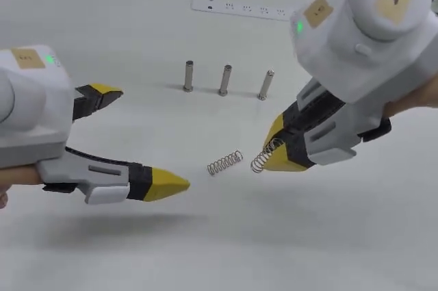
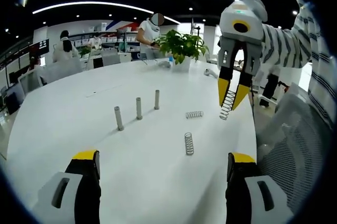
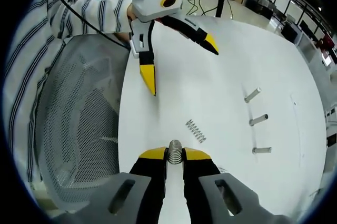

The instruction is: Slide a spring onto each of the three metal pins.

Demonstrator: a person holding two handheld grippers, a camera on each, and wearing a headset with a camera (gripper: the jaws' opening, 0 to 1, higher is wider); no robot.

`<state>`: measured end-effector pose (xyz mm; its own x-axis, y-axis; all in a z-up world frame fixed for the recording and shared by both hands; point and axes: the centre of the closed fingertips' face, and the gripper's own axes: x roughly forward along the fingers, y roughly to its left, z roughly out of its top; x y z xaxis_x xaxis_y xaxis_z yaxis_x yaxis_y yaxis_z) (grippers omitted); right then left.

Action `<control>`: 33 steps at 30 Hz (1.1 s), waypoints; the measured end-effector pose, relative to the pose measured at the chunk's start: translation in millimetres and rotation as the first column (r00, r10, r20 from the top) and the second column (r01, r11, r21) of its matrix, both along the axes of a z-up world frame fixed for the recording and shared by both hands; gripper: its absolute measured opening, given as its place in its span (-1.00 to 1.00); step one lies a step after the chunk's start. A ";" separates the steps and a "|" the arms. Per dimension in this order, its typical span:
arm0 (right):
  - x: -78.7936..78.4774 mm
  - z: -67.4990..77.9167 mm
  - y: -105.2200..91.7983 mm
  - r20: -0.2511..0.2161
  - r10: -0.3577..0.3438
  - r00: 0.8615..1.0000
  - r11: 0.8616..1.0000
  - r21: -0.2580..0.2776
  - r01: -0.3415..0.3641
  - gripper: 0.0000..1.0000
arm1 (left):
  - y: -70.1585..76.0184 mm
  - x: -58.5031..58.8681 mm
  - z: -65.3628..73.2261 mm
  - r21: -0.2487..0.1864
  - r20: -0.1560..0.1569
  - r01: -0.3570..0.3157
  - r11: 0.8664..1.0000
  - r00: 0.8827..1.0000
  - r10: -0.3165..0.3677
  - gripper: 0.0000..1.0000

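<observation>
Three metal pins stand upright in a row: left pin (image 1: 189, 76), middle pin (image 1: 225, 80), right pin (image 1: 265, 85); all are bare. My right gripper (image 1: 274, 157) hangs in front of them, shut on the end of a spring (image 1: 262, 157), which shows end-on between its yellow tips (image 3: 175, 147). A loose spring (image 1: 225, 162) lies on the table just left of it. In the left gripper view a second loose spring (image 2: 194, 114) lies farther off, under the right gripper (image 2: 231, 96). My left gripper (image 1: 137, 137) is open and empty at the left.
The white table (image 1: 205, 236) has a white power strip (image 1: 239, 9) at its back. A potted plant (image 2: 181, 47) stands at the far end. A mesh chair (image 3: 79, 118) is beside the table edge. People are in the room behind.
</observation>
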<state>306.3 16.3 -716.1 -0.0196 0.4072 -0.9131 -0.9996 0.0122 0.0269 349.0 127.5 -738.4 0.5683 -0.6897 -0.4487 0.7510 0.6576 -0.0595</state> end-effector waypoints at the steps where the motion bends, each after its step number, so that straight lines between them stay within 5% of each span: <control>1: 2.1 1.5 -0.2 0.002 -0.005 1.000 1.000 -0.003 0.005 -0.83 | 0.8 0.9 0.0 0.002 0.002 -0.005 1.000 1.000 0.005 0.96; 9: 30.2 18.3 1.6 0.017 -0.085 0.996 0.996 0.001 0.085 -0.83 | 3.5 5.8 2.3 0.000 0.017 -0.034 0.999 0.999 0.034 0.96; 18: 55.8 34.5 10.0 0.036 -0.083 0.996 0.996 -0.015 0.084 -0.83 | 0.7 4.5 -1.9 0.002 0.009 -0.036 0.999 0.999 0.036 0.96; 21: 62.5 36.9 15.7 0.031 -0.081 0.996 0.997 -0.016 0.081 -0.84 | -0.9 3.9 -2.8 0.018 0.030 -0.026 0.999 0.999 0.026 0.96; 33: 95.9 37.8 40.2 0.013 -0.062 0.998 0.998 -0.026 0.062 -0.84 | -2.4 2.0 -7.3 -0.003 -0.006 -0.036 0.999 0.999 0.036 0.96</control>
